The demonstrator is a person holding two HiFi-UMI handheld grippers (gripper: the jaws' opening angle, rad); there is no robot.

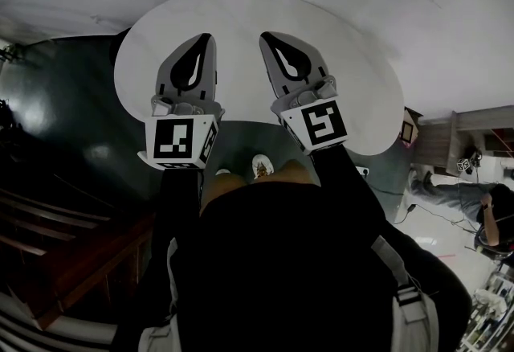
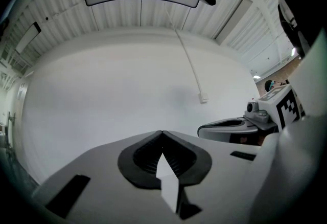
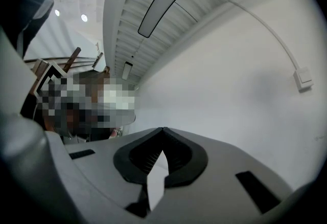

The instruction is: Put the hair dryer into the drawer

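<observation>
White rounded tabletop (image 1: 241,13), dark glossy floor (image 1: 72,101) around it

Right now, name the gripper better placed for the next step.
Neither: left gripper and right gripper sit side by side over the white table, both shut, empty; no hair dryer or drawer shows.

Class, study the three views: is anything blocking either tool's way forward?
Nothing visible does. The left tool and right tool are shut, empty, facing a white wall. No hair dryer or drawer shows, so the way to them cannot be judged.
</observation>
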